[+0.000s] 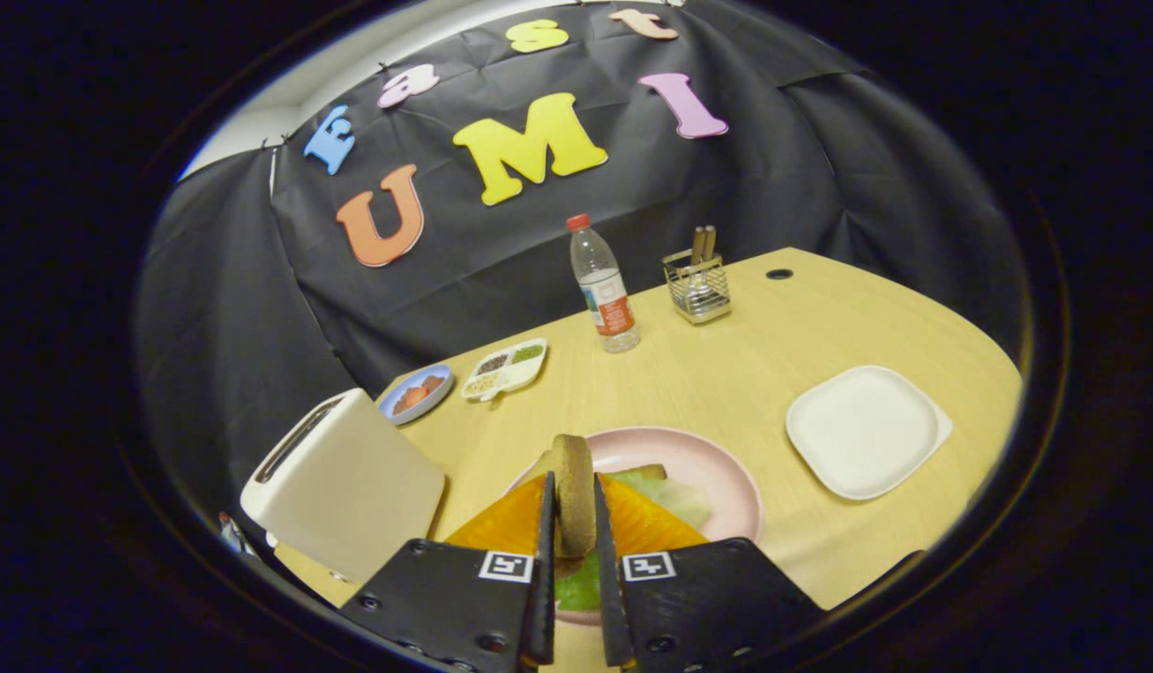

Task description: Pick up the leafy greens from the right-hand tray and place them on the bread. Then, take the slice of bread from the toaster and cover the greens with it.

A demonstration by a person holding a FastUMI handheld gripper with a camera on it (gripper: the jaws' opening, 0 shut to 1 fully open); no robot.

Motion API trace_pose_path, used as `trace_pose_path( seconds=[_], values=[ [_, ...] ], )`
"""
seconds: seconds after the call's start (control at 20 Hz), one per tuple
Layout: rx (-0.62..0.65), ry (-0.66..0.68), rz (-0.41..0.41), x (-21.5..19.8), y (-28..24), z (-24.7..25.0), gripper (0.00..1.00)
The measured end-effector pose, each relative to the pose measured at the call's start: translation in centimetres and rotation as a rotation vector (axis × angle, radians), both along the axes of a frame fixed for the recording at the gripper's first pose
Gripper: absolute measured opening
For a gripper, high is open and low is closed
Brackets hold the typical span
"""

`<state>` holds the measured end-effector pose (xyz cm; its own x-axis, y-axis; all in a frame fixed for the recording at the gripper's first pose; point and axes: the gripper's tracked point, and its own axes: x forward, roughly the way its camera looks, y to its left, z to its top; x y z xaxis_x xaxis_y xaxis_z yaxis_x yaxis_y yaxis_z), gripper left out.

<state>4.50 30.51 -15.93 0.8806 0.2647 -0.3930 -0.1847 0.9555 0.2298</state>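
My hand-held gripper [575,570] pinched the brown bread slice [574,495] on edge, upright between both fingers, directly above the pale green leafy greens [672,495] on the round pink plate [726,472] near the desk's front edge.

Brown bread slice [574,494] held edge-on over a pink plate [726,477] with pale green leaves [675,495]; cream toaster [348,486], white square tray [866,430], light wood table [726,374], possibly blue-rimmed dish [416,393]
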Motion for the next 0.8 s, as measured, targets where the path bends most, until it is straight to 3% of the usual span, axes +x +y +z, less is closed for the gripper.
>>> trace_pose_path(
  seconds=[0.25, 0.55, 0.65, 0.7, 0.8],
  values=[
    [-0.015, 0.044, -0.036, 0.7, -2.2, -1.6, 0.33],
    [-0.013, 0.061, -0.085, 1.3, -4.7, -1.6, 0.41],
    [-0.012, 0.037, -0.096, 1.1, -5.6, -0.7, 0.57],
    [-0.020, 0.002, -0.097, 0.8, -6.1, 0.3, 0.57],
    [-0.068, -0.088, -0.088, 0.4, -7.0, 2.3, 0.70]
  ],
)
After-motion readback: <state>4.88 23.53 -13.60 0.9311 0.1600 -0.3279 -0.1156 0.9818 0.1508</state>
